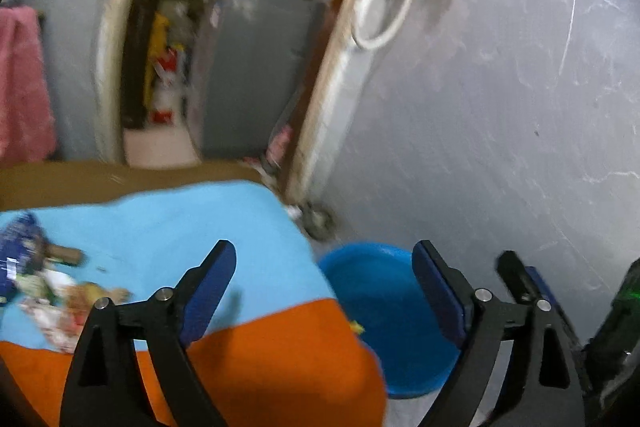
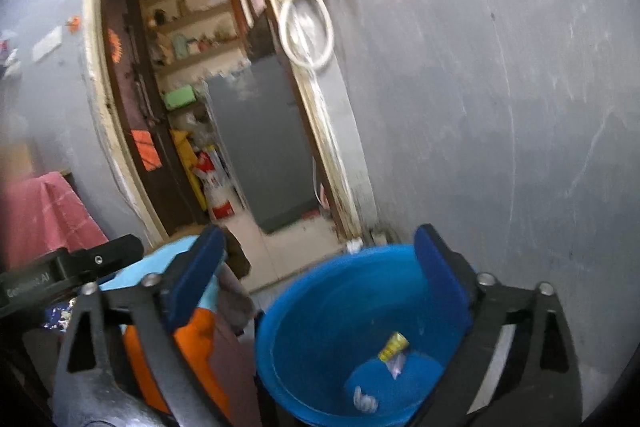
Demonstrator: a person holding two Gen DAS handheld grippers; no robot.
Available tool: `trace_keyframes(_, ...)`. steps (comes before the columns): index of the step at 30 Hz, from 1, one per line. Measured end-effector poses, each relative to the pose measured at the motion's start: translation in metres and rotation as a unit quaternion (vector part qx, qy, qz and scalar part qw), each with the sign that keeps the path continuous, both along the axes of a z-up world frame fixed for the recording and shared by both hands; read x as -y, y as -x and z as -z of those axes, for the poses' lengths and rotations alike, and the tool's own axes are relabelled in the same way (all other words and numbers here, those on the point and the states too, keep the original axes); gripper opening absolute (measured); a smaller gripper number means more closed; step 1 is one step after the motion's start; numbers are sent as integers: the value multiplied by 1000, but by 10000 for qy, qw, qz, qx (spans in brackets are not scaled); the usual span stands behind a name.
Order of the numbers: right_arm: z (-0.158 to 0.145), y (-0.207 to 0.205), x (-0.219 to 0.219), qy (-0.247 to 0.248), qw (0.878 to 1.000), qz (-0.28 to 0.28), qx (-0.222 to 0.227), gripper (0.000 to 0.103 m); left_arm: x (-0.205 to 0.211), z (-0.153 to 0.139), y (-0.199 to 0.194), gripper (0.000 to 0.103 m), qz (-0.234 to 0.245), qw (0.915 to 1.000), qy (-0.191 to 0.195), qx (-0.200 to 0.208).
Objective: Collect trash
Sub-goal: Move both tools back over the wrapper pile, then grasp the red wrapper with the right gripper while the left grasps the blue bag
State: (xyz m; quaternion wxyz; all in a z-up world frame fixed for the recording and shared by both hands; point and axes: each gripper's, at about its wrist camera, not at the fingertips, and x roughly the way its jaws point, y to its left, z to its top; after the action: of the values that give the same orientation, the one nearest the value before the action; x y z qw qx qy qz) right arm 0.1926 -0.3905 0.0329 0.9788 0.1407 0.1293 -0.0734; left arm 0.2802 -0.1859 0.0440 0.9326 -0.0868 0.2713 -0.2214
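A blue plastic tub (image 2: 320,311) stands on the floor by the grey wall, beside a table under a light-blue and orange cloth (image 1: 192,227). A yellow wrapper (image 2: 394,345) and clear scraps (image 2: 365,401) lie in the tub. A pile of trash (image 1: 48,291), with a dark blue wrapper (image 1: 18,251) among it, lies on the cloth at left. My left gripper (image 1: 324,259) is open and empty above the table's right edge; the tub (image 1: 380,291) shows past it. My right gripper (image 2: 320,247) is open and empty over the tub.
An open doorway (image 2: 192,107) leads to a room with shelves and a grey cabinet (image 2: 260,147). A white power strip with looped cord (image 2: 304,11) hangs on the wall. A pink cloth (image 1: 22,83) hangs at left.
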Motion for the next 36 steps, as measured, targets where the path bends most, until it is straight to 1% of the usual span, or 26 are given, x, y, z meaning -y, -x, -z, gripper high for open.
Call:
trace_keyframes(1, -2, 2, -5, 48, 9999, -49, 117, 103, -4, -4, 3, 100, -110, 9999, -29, 98)
trace_keyframes(2, -5, 5, -9, 92, 9996, -101, 232, 103, -13, -7, 9, 101, -280, 9992, -50, 273)
trace_keyframes(3, -8, 8, -16, 156, 9990, -169, 384, 103, -23, -9, 16, 101, -416, 9981, -48, 447)
trace_keyframes(7, -18, 16, -41, 345, 9952, -471, 788, 103, -54, -16, 36, 101, -774, 9932, -111, 862)
trace_keyframes(9, -23, 21, -56, 421, 9920, -650, 998, 103, -70, -19, 47, 101, -973, 9893, -163, 1071)
trace_keyframes(12, -29, 27, -80, 428, 9860, -966, 1290, 103, -95, -23, 65, 101, -1311, 9814, -257, 1379)
trace_keyframes(15, -30, 29, -99, 426, 9818, -1171, 1433, 103, -111, -22, 77, 101, -1498, 9755, -382, 1567)
trace_keyframes(17, -29, 29, -110, 465, 9800, -1280, 1448, 103, -127, -19, 86, 102, -1617, 9716, -486, 1659)
trace_keyframes(23, -23, 21, -141, 582, 9755, -1665, 1312, 103, -163, -7, 102, 102, -1887, 9639, -738, 1725)
trace_keyframes(29, -13, 10, -171, 825, 9704, -2040, 994, 103, -196, 11, 106, 101, -1990, 9619, -986, 1593)
trace_keyframes(32, -7, -1, -185, 929, 9684, -2213, 683, 103, -208, 21, 99, 101, -2016, 9640, -1062, 1368)
trace_keyframes(34, -2, -11, -196, 1067, 9669, -2290, 367, 103, -217, 26, 91, 101, -2009, 9682, -976, 1125)
trace_keyframes(36, 4, -19, -203, 1209, 9652, -2318, 83, 103, -225, 31, 79, 101, -1989, 9734, -841, 769)
